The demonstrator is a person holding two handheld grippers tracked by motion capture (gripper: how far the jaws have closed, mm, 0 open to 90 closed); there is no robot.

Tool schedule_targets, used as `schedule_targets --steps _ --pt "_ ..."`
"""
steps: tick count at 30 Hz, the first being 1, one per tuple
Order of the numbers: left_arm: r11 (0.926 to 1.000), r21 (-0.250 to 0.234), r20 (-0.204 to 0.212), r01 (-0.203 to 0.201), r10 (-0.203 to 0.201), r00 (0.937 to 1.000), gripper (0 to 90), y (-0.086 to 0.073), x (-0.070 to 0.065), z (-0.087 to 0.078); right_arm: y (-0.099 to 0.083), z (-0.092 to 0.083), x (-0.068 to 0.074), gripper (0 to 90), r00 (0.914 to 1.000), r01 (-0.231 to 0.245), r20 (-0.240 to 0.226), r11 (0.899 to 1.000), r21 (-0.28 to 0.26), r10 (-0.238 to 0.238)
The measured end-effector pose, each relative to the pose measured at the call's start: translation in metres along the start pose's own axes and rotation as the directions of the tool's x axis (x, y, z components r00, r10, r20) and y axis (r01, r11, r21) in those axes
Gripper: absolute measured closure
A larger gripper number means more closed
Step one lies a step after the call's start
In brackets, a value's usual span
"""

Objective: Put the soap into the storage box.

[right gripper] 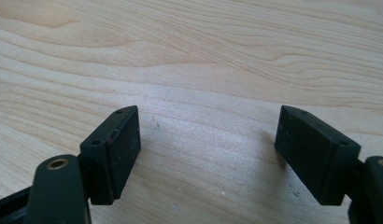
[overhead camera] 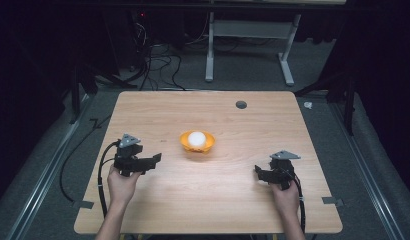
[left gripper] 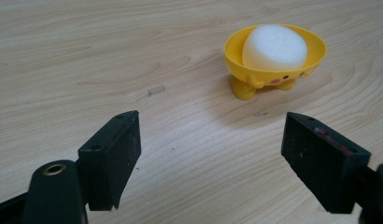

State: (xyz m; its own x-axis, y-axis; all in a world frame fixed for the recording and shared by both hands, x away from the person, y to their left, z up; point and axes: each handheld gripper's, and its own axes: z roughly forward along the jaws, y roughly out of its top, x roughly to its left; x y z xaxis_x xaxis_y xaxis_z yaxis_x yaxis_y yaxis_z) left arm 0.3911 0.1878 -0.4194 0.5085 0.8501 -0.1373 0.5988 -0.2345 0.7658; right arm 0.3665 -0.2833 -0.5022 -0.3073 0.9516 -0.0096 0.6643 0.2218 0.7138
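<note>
bowl (left gripper: pixel 275 65): yellow, small feet, painted face, upright, mid-counter, nearer the far edge
ball (left gripper: pixel 274 46): white, foam-like, resting inside the bowl

Left tongs (overhead camera: pixel 152 161): black body w/ a grey three-cornered plate on top, thick black cable trailing off the back in a loop. Right tongs (overhead camera: pixel 259 173): same build, black w/ grey plate, black cable running down along the forearm. Forearms bare, no sleeves. Close up, each pair has two flat black rectangular jaw blocks w/ small screw holes in the top edge, and a brass-ringed hole in the left arm piece. Pads look scuffed, dusty specks.
</note>
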Motion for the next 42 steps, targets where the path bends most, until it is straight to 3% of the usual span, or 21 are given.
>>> schedule_targets --steps 20,42 --pt "0.9996 0.010 -0.016 0.025 -0.025 0.9996 20.5 -0.019 0.006 -0.002 0.000 0.000 0.000 23.3 1.0000 0.001 0.000 1.000 0.000 -0.001" --pt "0.9980 0.047 -0.041 0.041 -0.039 0.9984 20.3 -0.042 0.005 0.011 0.000 0.000 0.000 23.3 1.0000 0.000 0.000 1.000 0.001 0.000"
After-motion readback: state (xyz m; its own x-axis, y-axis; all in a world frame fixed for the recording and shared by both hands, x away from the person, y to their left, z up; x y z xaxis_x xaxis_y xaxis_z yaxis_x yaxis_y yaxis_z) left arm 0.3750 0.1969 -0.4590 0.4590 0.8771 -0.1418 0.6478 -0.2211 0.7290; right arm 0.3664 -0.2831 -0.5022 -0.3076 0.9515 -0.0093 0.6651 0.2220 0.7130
